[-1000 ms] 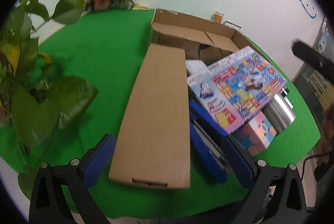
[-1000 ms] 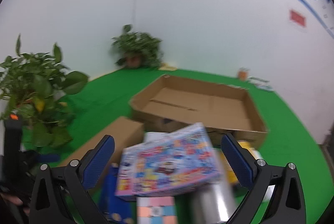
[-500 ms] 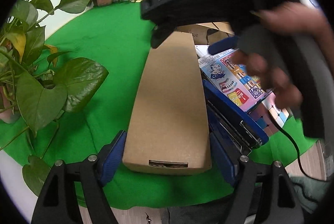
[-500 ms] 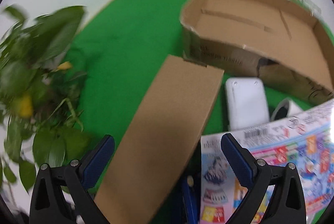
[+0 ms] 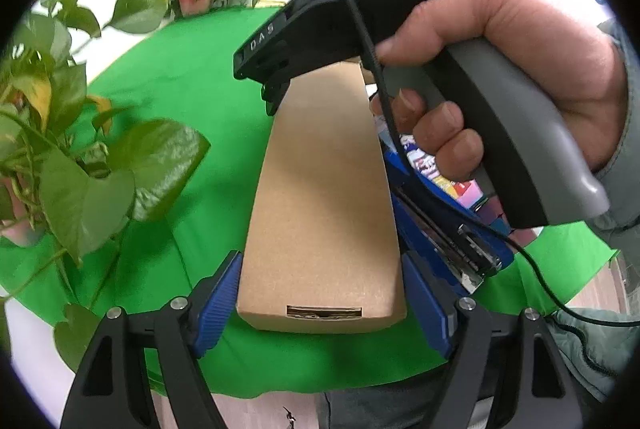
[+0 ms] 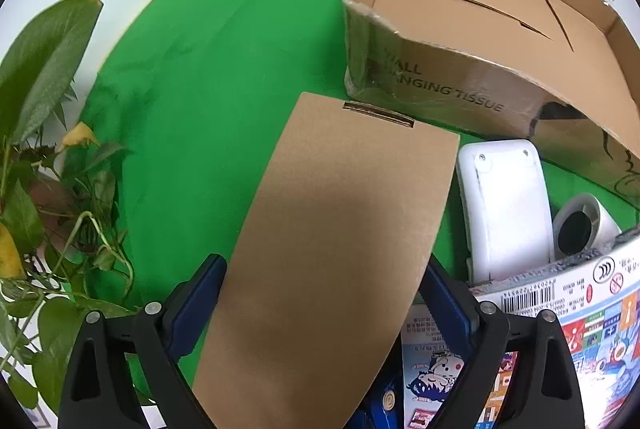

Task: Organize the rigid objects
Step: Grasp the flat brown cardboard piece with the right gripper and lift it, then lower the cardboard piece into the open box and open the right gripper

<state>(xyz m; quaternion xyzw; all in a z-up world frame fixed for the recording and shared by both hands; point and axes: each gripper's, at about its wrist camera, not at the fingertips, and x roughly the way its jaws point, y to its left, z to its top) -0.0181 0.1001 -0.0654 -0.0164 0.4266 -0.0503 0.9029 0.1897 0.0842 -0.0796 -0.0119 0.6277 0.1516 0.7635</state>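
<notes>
Left gripper [image 5: 320, 295] closed in from wide open onto the near end of the long cardboard box [image 5: 324, 197]; blue pads now flush against both its long sides; box itself rotated slightly in the left wrist view, near end now centred between the fingers. Right gripper [image 6: 322, 303] swung from facing the wall to pointing down at the green tabletop [image 6: 224, 41]; it dropped over the same box's middle; jaws straddled it and were closing, pads not clearly pressing. Right hand [image 5: 508, 69] entered the left wrist view, blocking the open carton and board game.
</notes>
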